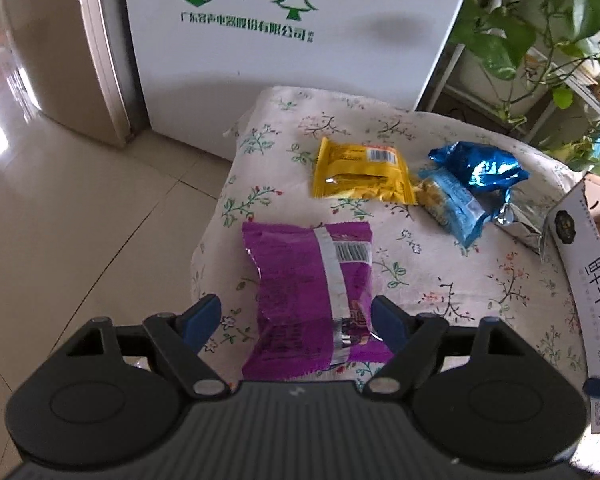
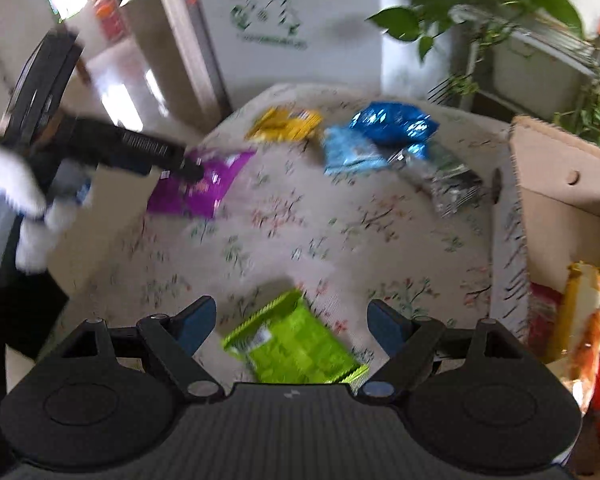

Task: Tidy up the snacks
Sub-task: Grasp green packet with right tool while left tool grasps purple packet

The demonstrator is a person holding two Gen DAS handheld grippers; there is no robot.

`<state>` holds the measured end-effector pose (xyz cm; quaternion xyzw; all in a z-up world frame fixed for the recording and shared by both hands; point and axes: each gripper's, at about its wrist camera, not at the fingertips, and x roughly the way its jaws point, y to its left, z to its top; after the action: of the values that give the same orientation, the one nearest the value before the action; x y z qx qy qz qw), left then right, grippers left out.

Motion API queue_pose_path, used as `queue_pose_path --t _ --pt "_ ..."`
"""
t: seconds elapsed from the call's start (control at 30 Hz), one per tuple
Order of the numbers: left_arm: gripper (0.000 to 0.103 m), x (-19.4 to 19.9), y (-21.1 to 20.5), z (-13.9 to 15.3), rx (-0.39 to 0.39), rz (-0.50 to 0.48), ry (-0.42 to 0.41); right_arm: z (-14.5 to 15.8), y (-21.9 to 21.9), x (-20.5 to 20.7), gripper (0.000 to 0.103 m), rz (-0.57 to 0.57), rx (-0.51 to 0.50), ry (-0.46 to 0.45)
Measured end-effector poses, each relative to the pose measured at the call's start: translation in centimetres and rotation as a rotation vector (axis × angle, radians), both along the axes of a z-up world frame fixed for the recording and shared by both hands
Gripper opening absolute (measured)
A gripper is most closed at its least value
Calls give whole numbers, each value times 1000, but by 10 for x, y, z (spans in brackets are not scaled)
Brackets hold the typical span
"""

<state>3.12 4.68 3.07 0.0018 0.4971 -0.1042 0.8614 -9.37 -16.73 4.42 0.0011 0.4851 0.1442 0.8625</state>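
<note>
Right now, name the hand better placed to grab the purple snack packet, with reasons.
Left. The left gripper is open with the purple packet lying between its fingers. The right gripper is open over the green packet, and from there the purple one lies far across the floral cloth.

Pretty blurry, but the right gripper [image 2: 290,322] has its jaws spread wide over a green packet [image 2: 296,350] on the floral cloth [image 2: 300,240]. Beyond the green packet: purple [image 2: 202,184], yellow [image 2: 286,124] and blue [image 2: 394,122] packets. Cardboard box [image 2: 560,184] off to its right, and the left gripper [image 2: 188,170] is over the purple one.
</note>
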Motion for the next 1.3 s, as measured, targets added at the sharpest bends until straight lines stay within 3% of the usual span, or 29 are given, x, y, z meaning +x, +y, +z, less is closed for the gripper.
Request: queue_pose_path --t 0.4,1.0,1.17,1.3 --pt "82 7 -25 -18 81 -77 19 -34 23 1 87 120 -153 62" --pt "86 7 -42 -30 119 -116 1 -48 34 7 89 138 -181 68" --pt "86 3 -49 -31 121 -150 -9 -45 37 4 78 151 -173 58" --pt "76 -1 -52 -30 109 -167 -22 -43 39 3 65 150 -157 48"
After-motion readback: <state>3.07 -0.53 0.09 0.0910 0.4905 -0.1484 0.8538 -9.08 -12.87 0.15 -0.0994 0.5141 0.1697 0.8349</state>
